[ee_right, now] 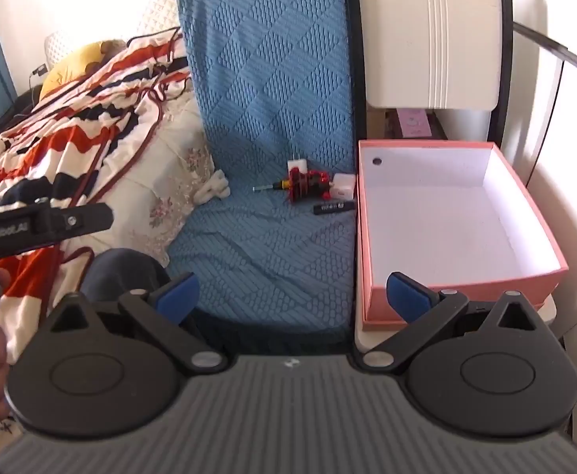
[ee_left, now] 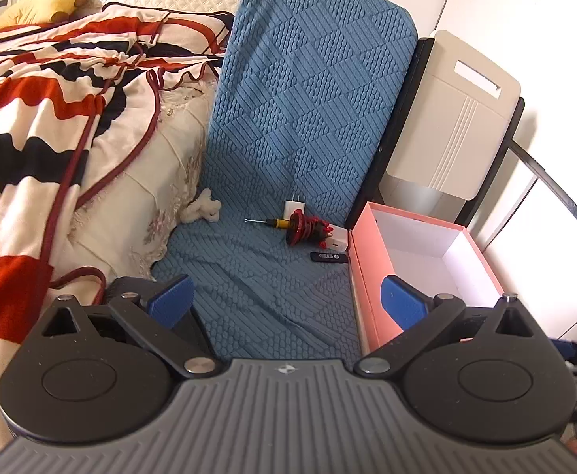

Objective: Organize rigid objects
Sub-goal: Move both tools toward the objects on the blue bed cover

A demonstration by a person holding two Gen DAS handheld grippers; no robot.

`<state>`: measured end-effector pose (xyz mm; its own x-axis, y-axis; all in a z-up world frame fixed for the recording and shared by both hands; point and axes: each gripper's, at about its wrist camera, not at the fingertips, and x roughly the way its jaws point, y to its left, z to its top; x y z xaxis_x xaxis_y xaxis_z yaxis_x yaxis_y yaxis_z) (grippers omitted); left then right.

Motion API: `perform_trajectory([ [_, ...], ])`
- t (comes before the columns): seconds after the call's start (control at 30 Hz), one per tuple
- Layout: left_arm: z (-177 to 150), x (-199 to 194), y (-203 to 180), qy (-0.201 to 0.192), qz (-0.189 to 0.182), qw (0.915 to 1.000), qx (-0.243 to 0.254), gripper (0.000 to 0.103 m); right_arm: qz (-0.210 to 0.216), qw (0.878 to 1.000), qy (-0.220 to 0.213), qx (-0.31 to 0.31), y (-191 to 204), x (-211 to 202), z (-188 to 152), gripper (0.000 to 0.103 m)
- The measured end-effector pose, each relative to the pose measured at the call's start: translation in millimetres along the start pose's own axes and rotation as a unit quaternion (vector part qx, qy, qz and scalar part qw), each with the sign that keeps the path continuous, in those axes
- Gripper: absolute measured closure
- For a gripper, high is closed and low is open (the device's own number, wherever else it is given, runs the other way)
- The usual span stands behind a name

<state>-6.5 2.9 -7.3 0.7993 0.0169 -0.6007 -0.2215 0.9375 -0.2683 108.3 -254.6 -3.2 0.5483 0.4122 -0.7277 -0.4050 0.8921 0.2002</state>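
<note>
We have not put anything away yet: the pink box (ee_right: pixel 462 213) sits bare inside. The screwdriver (ee_right: pixel 272 187), red toy (ee_right: pixel 308 185), two white chargers (ee_right: pixel 344 191) and black stick (ee_right: pixel 334 207) lie clustered on the blue cover (ee_right: pixel 264 245) just beside it. Both our left tongs (ee_left: pixel 286 302) and right tongs (ee_right: pixel 292 296) gape wide, holding nothing.

A blue textured cover (ee_right: pixel 264 237) carries a small cluster near its back: a screwdriver (ee_right: pixel 270 187), a red toy (ee_right: pixel 308 183), two white chargers (ee_right: pixel 297 165) (ee_right: pixel 344 190) and a black stick (ee_right: pixel 334 207). A pink box (ee_right: pixel 462 288) stands just beside the cover's right edge.
</note>
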Motion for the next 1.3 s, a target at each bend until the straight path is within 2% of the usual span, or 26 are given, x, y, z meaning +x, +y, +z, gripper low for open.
perform_trajectory([
  [0.2,-1,13,-3,-0.016,-0.003,0.9998,0.009,0.001,0.005,1.000,-0.006,0.019,-10,9,-7,0.000],
  [0.47,-6,27,-6,-0.003,0.010,0.9997,0.021,0.001,0.001,1.000,-0.009,0.027,-23,27,-17,0.000],
  [0.7,-3,33,-8,-0.003,-0.007,0.9995,0.032,0.001,-0.005,0.999,-0.025,0.029,-30,39,-7,0.000],
  [0.9,-7,49,-15,0.010,0.014,0.9982,0.058,0.001,-0.001,0.998,-0.040,0.041,-36,50,-8,0.000],
  [1.3,-12,76,-7,0.017,0.020,0.9985,0.048,0.001,-0.005,0.998,-0.042,0.050,-48,65,-18,0.000],
])
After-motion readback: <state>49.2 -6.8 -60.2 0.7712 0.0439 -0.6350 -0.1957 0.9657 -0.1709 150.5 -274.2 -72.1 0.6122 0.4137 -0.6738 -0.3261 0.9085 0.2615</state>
